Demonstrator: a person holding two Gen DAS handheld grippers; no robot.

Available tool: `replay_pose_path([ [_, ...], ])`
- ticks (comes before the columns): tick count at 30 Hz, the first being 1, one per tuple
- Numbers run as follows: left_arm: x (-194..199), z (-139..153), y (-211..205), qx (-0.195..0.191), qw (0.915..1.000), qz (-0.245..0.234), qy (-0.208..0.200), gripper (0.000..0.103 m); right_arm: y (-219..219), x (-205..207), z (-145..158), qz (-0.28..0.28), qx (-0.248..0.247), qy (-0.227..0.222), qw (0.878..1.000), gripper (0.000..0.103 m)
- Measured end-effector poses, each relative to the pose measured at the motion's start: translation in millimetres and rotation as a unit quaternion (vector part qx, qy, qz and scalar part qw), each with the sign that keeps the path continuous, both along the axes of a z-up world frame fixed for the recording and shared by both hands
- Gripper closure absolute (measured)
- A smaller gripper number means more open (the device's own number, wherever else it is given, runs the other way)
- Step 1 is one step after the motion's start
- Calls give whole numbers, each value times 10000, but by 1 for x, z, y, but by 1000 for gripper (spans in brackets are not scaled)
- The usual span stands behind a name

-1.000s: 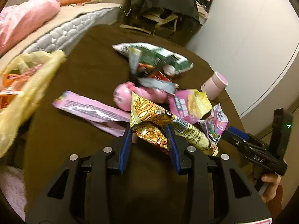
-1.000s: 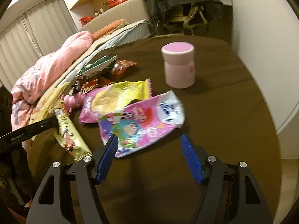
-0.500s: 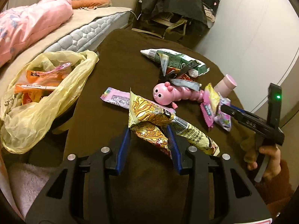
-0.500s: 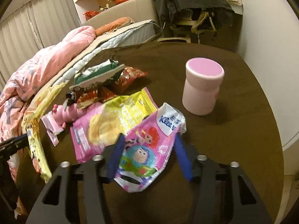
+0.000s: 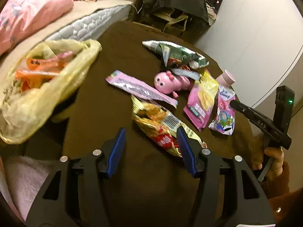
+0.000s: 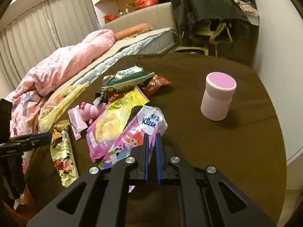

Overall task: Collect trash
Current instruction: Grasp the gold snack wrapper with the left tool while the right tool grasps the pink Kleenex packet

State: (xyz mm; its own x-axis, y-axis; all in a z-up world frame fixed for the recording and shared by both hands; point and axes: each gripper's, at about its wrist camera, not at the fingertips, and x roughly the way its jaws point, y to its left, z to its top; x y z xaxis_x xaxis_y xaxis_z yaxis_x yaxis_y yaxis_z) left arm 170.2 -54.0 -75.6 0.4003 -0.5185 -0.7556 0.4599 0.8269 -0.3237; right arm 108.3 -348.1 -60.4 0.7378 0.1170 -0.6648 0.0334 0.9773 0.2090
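Wrappers lie on the brown round table (image 6: 217, 151). My left gripper (image 5: 150, 131) is open; the yellow snack wrapper (image 5: 161, 128) lies on the table by its right finger, also in the right wrist view (image 6: 63, 155). My right gripper (image 6: 151, 138) is shut on the pink cartoon tissue pack (image 6: 140, 134), seen held in the left wrist view (image 5: 224, 113). A pink-yellow chip bag (image 5: 202, 98), a long pink wrapper (image 5: 140, 89) and a green-white bag (image 5: 176, 54) lie nearby. A yellow trash bag (image 5: 43, 87) with orange wrappers sits at the table's left edge.
A pink caterpillar toy (image 5: 170, 81) lies among the wrappers. A pink lidded jar (image 6: 217, 98) stands on the right of the table. A bed with a pink quilt (image 6: 56, 68) is to the left; a chair draped with dark clothes (image 6: 210, 15) stands beyond the table.
My left gripper opened and let the yellow snack wrapper drop onto the table. My right gripper closed on the pink tissue pack and lifted it slightly.
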Motion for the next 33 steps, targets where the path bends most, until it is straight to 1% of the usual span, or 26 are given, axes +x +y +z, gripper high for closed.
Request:
replay_pose_path([
  [3,0,-7,-9,13,9999,8,127,50,-4,-5,5,17,23,-71,10000,95],
  [5,3,-11,-13,36,9995,137,289,50,-4,-8,8,39,-2,-111,9999,95],
  [7,5,-11,-15,2,9993,243,298,52,-2,-12,9,62,-40,-148,9999,95],
  [9,7,-13,-17,-31,9990,223,377,73,0,-14,10,118,-54,-167,9998,95],
  [11,7,-14,-18,-82,9989,180,427,77,2,-16,11,153,-72,-185,9997,95],
  [12,6,-13,-18,-105,9990,150,405,81,3,-17,12,162,-85,-192,9996,95],
  [16,-1,0,-15,-135,9998,105,115,82,2,-21,15,172,-42,-232,9996,95],
  [22,-11,28,-8,-94,9986,156,-500,82,8,-28,29,255,-73,-410,9988,95],
  [25,-14,34,-5,-97,9981,163,-591,82,9,-29,30,199,-120,-394,9990,95],
  [27,-15,34,-4,-66,9980,175,-600,82,4,-26,24,120,27,-229,9997,95],
  [29,-16,32,-3,-15,9980,184,-603,82,-5,-26,14,-75,168,-82,9998,94],
  [30,-16,30,-3,15,9980,180,-611,82,-9,-26,8,-215,137,38,9997,92],
  [31,-16,28,-3,56,9978,180,-635,82,-12,-27,4,-292,115,129,9994,80],
  [32,-16,26,-3,111,9975,181,-668,82,-16,-29,-2,-325,172,205,9991,61],
  [33,-15,23,-4,155,9973,176,-690,82,-19,-32,-6,-307,297,228,9988,50],
])
